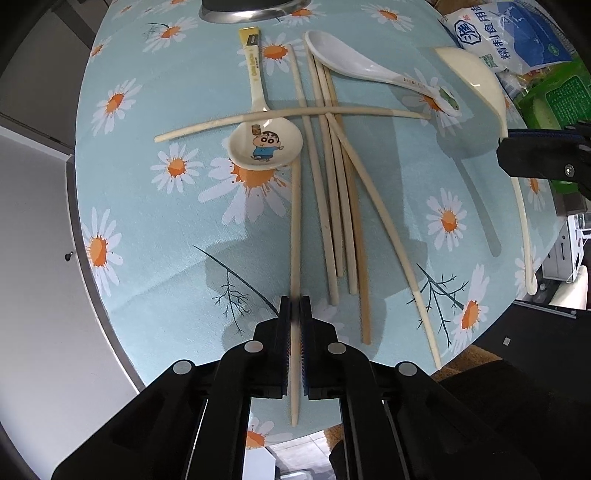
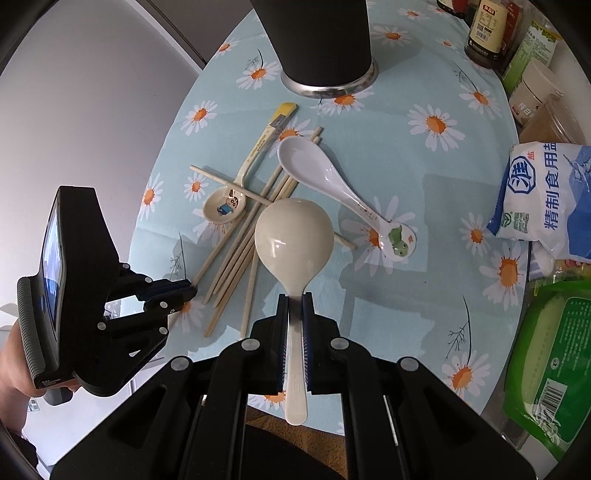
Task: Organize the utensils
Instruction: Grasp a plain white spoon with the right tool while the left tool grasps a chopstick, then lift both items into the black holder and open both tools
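In the left wrist view my left gripper point(image 1: 295, 304) points down at the daisy tablecloth and is shut on one pale chopstick point(image 1: 295, 221), near its close end. Several more chopsticks point(image 1: 340, 206) lie loosely crossed to its right. A cartoon-print spoon point(image 1: 264, 146) and a white spoon point(image 1: 354, 62) rest among them. My right gripper point(image 2: 295, 301) is shut on the handle of a cream ladle point(image 2: 294, 234), held above the pile. The left gripper point(image 2: 188, 290) shows at the left of the right wrist view, its tips at the chopstick ends.
A black cylindrical holder with a metal base point(image 2: 325, 40) stands at the far side of the round table point(image 2: 406, 314). A salt bag point(image 2: 546, 192), a green packet point(image 2: 554, 350) and bottles point(image 2: 487, 29) crowd the right edge. A hand point(image 2: 14, 369) holds the left gripper.
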A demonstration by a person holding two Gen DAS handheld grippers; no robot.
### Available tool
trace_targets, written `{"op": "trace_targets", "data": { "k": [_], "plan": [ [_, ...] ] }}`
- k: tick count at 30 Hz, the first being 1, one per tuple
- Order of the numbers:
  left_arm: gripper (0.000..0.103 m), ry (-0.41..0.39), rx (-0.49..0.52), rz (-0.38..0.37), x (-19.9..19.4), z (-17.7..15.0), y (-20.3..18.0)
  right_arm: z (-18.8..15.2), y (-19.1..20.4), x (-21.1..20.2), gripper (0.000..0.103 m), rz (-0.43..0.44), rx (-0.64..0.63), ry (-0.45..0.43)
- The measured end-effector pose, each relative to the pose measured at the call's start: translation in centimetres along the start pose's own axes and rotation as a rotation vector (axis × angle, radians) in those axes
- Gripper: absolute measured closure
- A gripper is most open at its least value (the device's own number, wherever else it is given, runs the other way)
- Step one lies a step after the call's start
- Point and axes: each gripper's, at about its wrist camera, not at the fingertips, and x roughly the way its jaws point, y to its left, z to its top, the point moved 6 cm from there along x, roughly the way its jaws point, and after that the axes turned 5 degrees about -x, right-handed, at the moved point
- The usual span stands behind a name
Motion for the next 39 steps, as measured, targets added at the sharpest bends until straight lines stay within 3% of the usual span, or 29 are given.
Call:
{"op": "trace_targets", "data": {
  "k": [17, 29, 39],
  "plan": [
    [0.099, -0.122, -0.047, -0.116, -5.7, -0.9, -0.4, 1.4, -0.2, -1.8, 0.095, 0.017, -0.014, -0.043],
    [0.099, -0.399, -0.063, -0.317, -13.7, 3.9, 1.0, 6.2, 0.3, -7.9, 0.094, 0.092, -0.037, -0.245],
    [0.099, -0.64, -0.049, -0.399, -19.6, 9.1, 3.3, 12.5, 0.4, -12.2, 0.094, 0.112, -0.063, -0.451]
  ]
}}
